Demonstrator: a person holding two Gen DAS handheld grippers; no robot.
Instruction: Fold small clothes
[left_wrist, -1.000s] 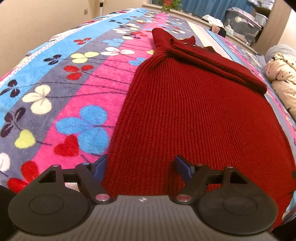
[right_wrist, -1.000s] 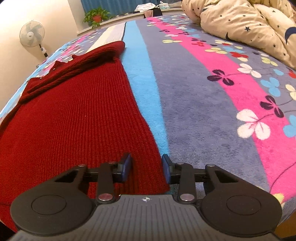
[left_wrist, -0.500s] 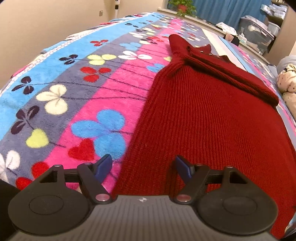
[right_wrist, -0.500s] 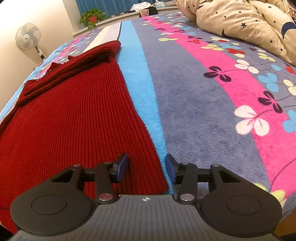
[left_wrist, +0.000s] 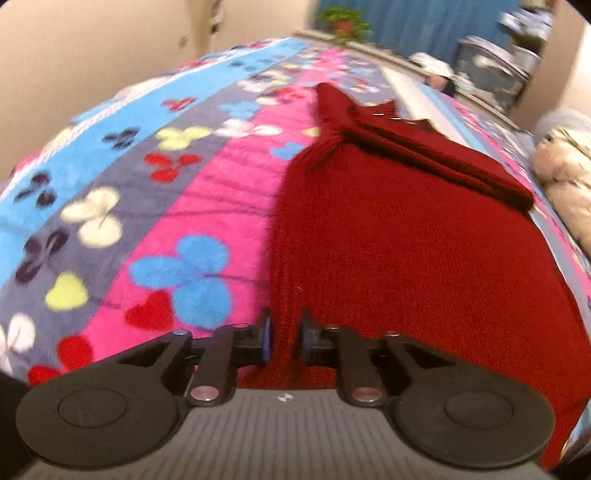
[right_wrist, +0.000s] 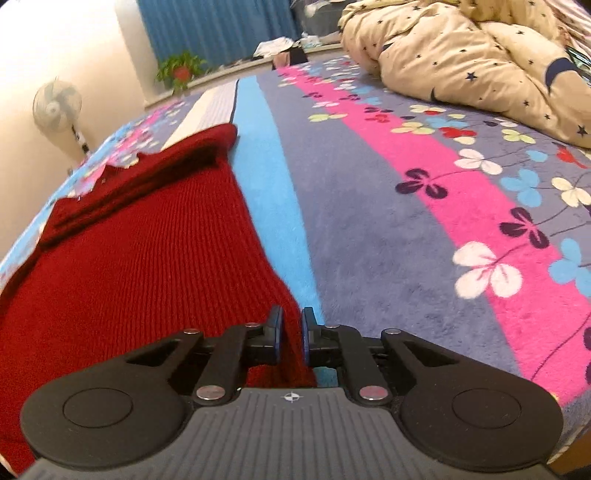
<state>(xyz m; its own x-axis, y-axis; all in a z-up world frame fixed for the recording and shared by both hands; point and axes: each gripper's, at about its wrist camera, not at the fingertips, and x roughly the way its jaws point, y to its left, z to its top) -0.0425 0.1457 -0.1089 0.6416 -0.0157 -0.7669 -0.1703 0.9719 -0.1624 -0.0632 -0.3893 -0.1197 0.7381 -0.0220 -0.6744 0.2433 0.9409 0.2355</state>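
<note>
A dark red knit sweater (left_wrist: 406, 240) lies flat on the flowered blanket (left_wrist: 184, 206), sleeves folded across its far end. In the left wrist view my left gripper (left_wrist: 284, 339) is at the sweater's near left corner; its jaws are closing, and a ridge of the hem is pinched between the blue pads. In the right wrist view my right gripper (right_wrist: 291, 332) is at the near right corner of the sweater (right_wrist: 147, 258); its jaws are closing too, with the knit edge squeezed between the pads.
A beige star-print duvet (right_wrist: 480, 55) is heaped at the far right of the striped blanket (right_wrist: 406, 221). A standing fan (right_wrist: 55, 107) and a potted plant (right_wrist: 181, 68) are beyond the bed. Storage boxes (left_wrist: 491, 81) stand by the blue curtain.
Both grippers' jaws have narrowed from wide apart onto the sweater's near corners, bunching the knit between the pads. The hands have stayed at about the same spots.
</note>
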